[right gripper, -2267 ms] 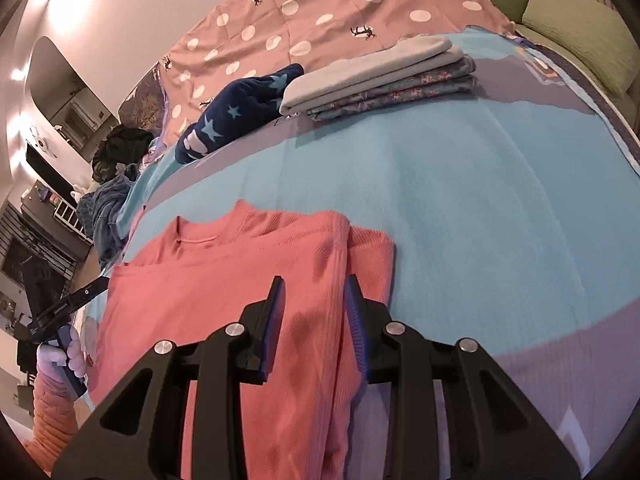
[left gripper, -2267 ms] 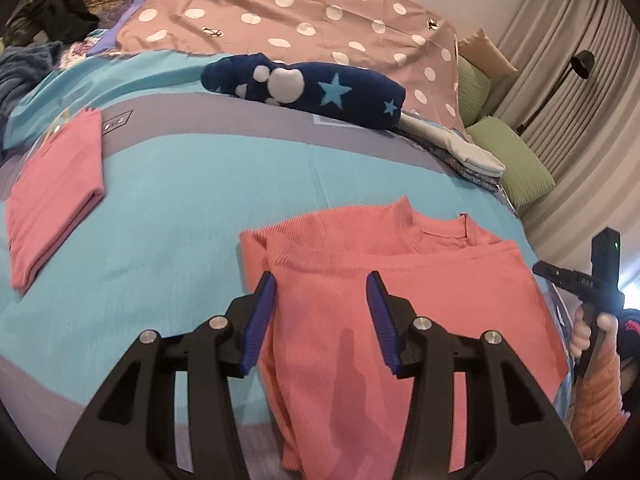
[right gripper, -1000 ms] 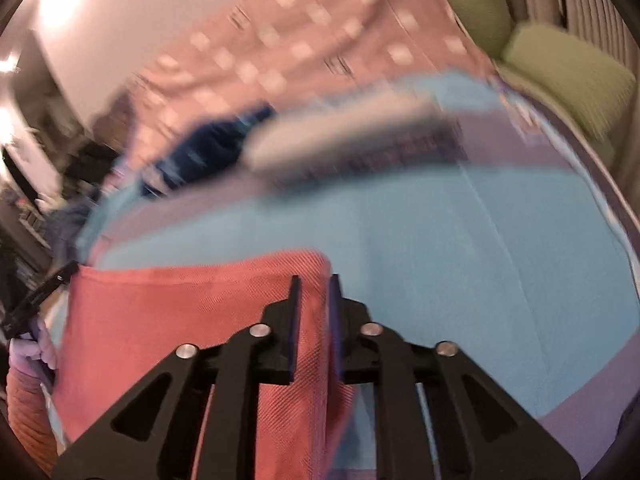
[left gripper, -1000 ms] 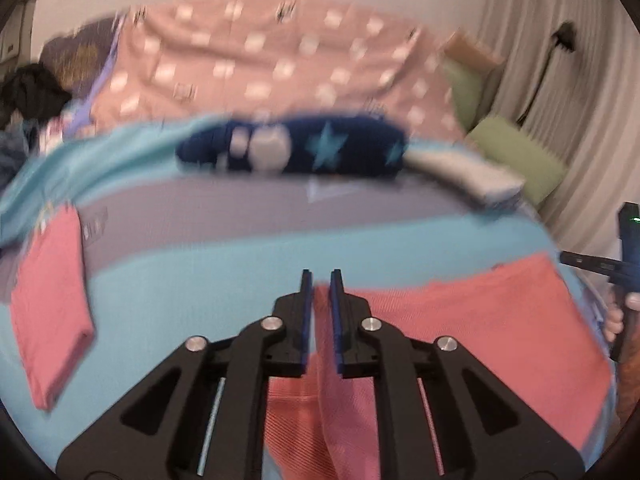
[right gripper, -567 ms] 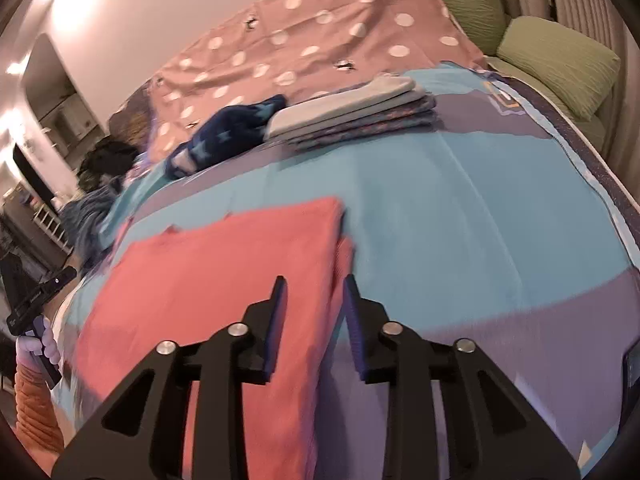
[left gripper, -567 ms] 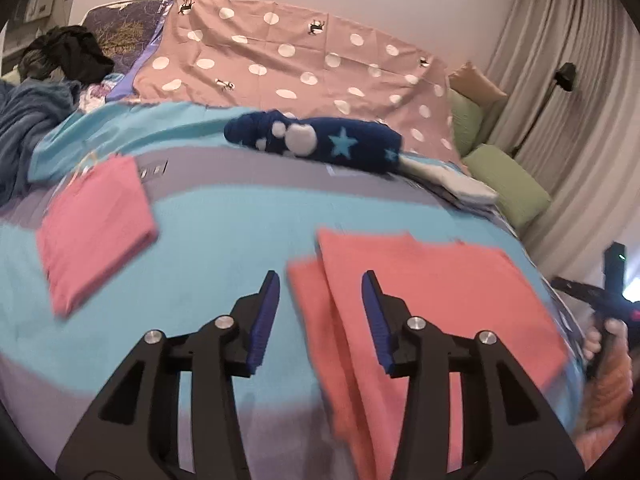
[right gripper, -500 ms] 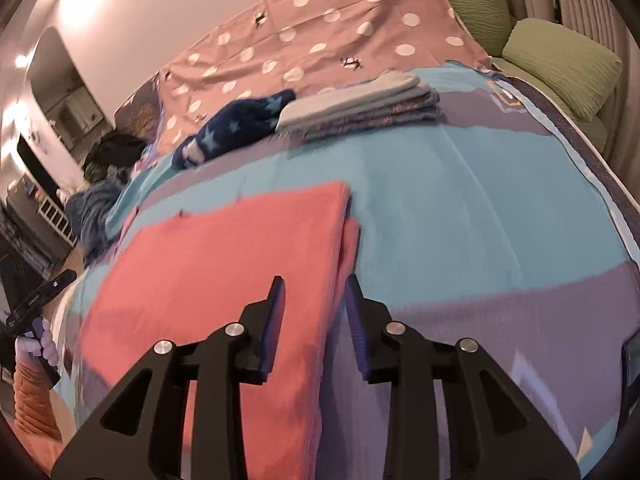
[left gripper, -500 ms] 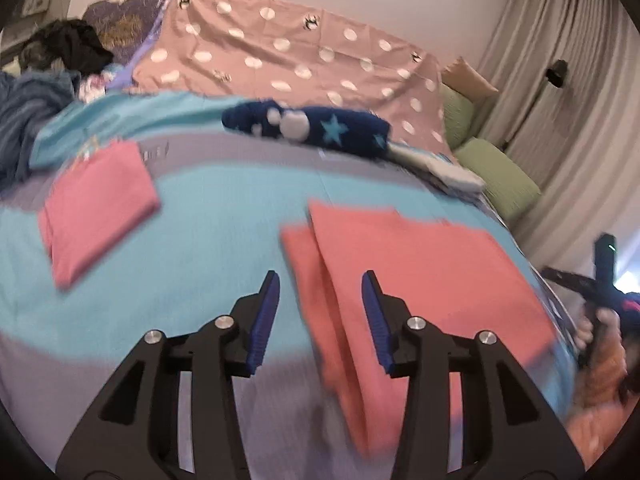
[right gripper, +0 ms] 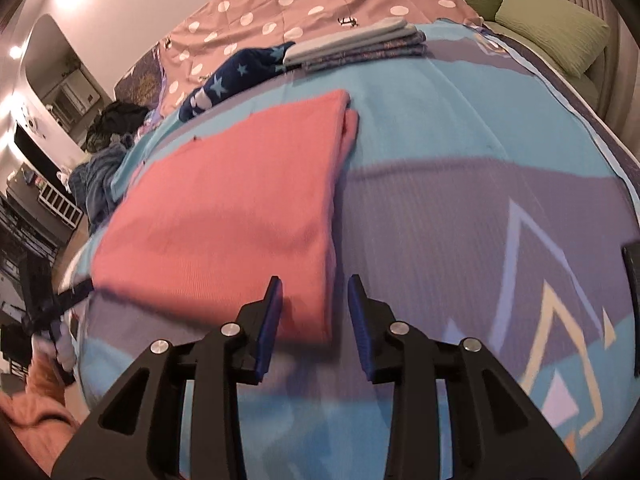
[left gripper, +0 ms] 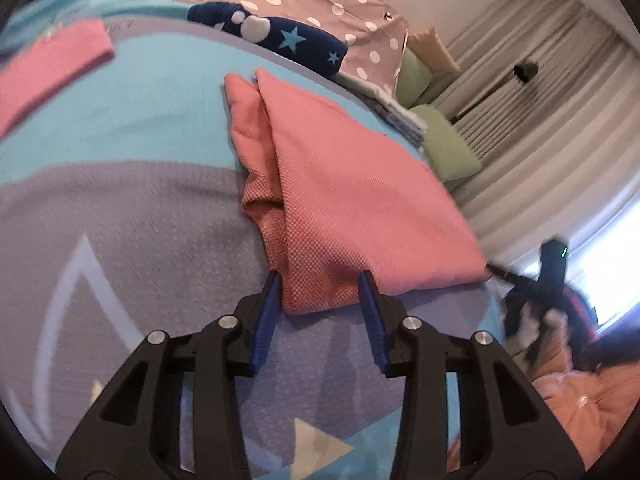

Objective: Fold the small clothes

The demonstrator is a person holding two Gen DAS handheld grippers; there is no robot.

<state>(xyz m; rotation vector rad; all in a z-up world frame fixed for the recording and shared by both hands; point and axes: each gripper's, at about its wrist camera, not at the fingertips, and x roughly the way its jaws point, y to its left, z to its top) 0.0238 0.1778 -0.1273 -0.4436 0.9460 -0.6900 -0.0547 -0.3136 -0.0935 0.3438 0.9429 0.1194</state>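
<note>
Blue-padded left gripper — ribbed coral sweater

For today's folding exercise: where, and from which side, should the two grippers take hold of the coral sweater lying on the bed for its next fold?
Probably the two near corners of the coral sweater. The left gripper and the right gripper each stand open at one, their jaws having just been moving. Come in low from the near edge: the layers stack there, so one pinch could catch them all.

My left tool and right tool were black frames with silver screws, blue ribbed pads; my sleeve was orange fleece.
</note>
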